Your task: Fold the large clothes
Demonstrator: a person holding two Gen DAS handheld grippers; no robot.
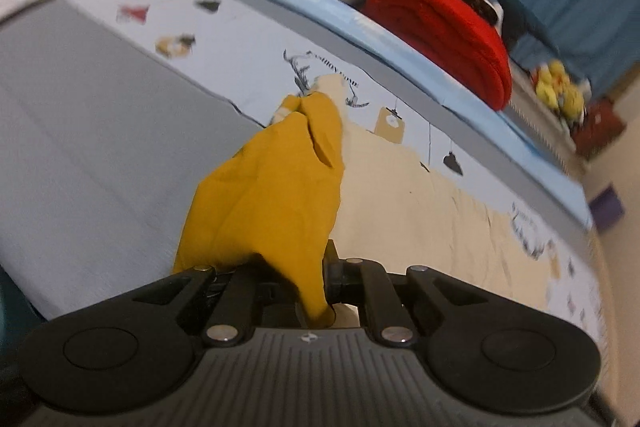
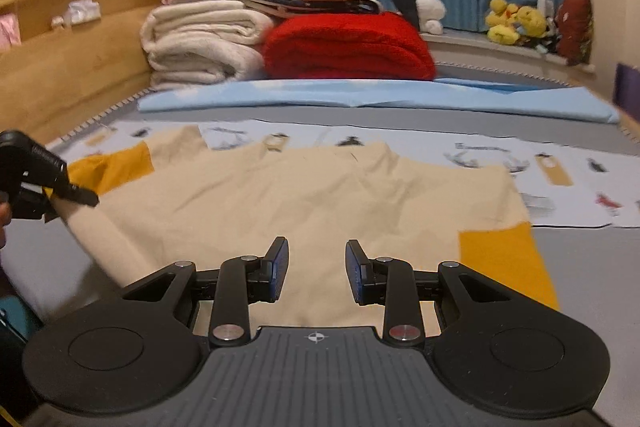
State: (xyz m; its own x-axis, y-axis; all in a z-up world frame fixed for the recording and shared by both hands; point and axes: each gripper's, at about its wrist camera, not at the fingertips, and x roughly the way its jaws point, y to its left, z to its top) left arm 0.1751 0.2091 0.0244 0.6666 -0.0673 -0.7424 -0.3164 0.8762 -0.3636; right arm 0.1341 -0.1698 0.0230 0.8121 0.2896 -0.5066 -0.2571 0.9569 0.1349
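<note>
We see the soft cream garment (image 2: 304,195) lying flat and wrinkled on the bed (image 2: 580,267), near its front edge. Our left tongs (image 1: 308,267) pinch its mustard sleeve (image 1: 276,187), bunched and lifted. Our right tongs (image 2: 316,267) hover level, parted, holding nothing.

A garment (image 2: 304,203) is spread flat on the bed (image 2: 580,259), partly over a printed sheet (image 2: 560,179). Behind the sheet a folded pad (image 2: 380,97) is laid across the bed. Behind the pad, stacked blankets (image 2: 208,43) are placed left of a rolled blanket (image 2: 348,47). One sleeve (image 1: 272,187) is held between the jaws of the left gripper (image 1: 288,283) at the garment's left edge. The right gripper (image 2: 316,267) is positioned over the near hem.
</note>
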